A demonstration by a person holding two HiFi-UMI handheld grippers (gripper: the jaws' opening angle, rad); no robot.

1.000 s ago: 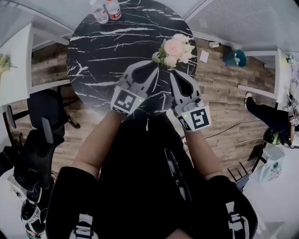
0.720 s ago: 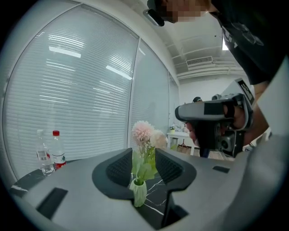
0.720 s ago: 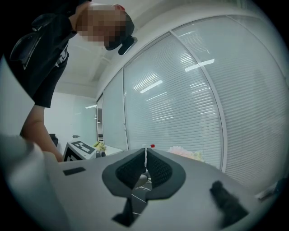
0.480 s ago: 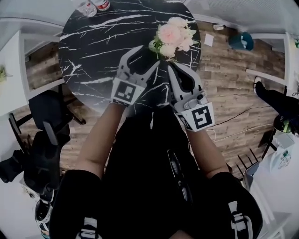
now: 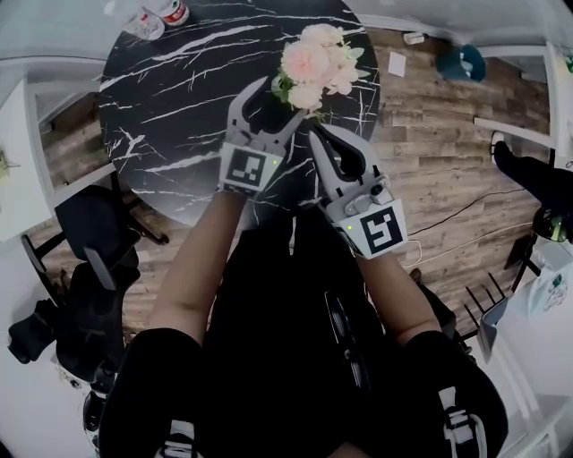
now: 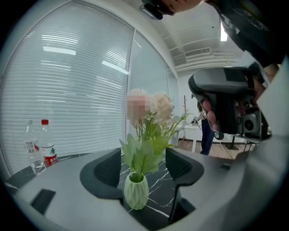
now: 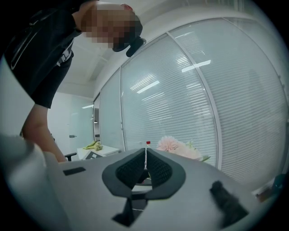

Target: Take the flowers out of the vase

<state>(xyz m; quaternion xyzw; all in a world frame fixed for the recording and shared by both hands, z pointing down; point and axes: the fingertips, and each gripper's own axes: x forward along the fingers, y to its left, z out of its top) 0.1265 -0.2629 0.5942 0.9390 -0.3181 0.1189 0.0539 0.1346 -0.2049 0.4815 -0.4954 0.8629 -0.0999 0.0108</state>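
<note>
Flowers (image 5: 313,63): a small bunch of pale pink and cream blooms on thin green stems with broad, light green leaves. The stems stand in a small, pale green vase (image 6: 136,191) with a faceted surface, narrow at the neck. The vase stands upright on the round black tabletop (image 5: 179,107), veined in white, near its right edge. Left gripper (image 5: 279,100): its jaws have just been opening and now stand wide apart; in the left gripper view the vase and lower leaves show in the gap, with neither pad touching them. Right gripper (image 5: 315,134): jaws pressed together on nothing, just beside the bunch. Two bottles (image 5: 152,13) stand at the far left edge.
</note>
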